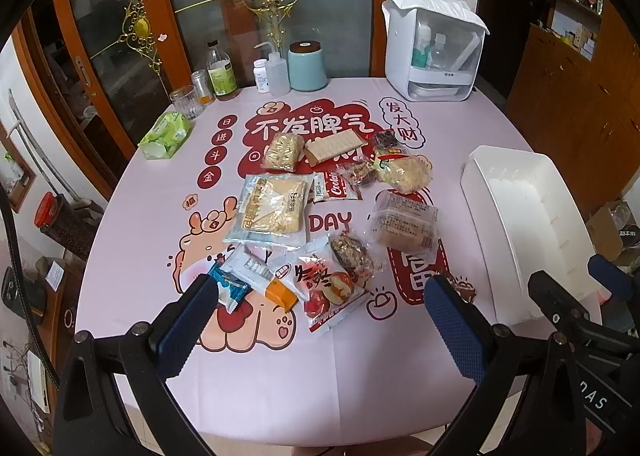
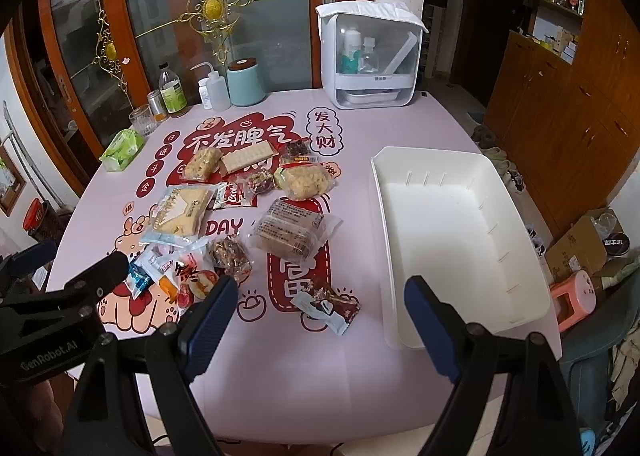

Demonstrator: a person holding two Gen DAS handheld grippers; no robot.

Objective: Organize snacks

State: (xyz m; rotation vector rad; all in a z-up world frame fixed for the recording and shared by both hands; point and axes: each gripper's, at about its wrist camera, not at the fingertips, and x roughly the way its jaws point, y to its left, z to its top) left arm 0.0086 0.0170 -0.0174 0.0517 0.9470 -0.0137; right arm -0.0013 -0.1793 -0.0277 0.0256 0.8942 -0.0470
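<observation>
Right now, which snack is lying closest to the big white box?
The small brown chocolate packet, lying alone between the right gripper's open fingers. All the other snacks sit piled farther left, away from the white box.

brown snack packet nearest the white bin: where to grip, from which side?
Grip the brown snack packet across its narrow middle, coming from above with the right gripper, whose jaws are open. It lies flat and slanted on the tablecloth, apart from the pile and the white bin.
</observation>
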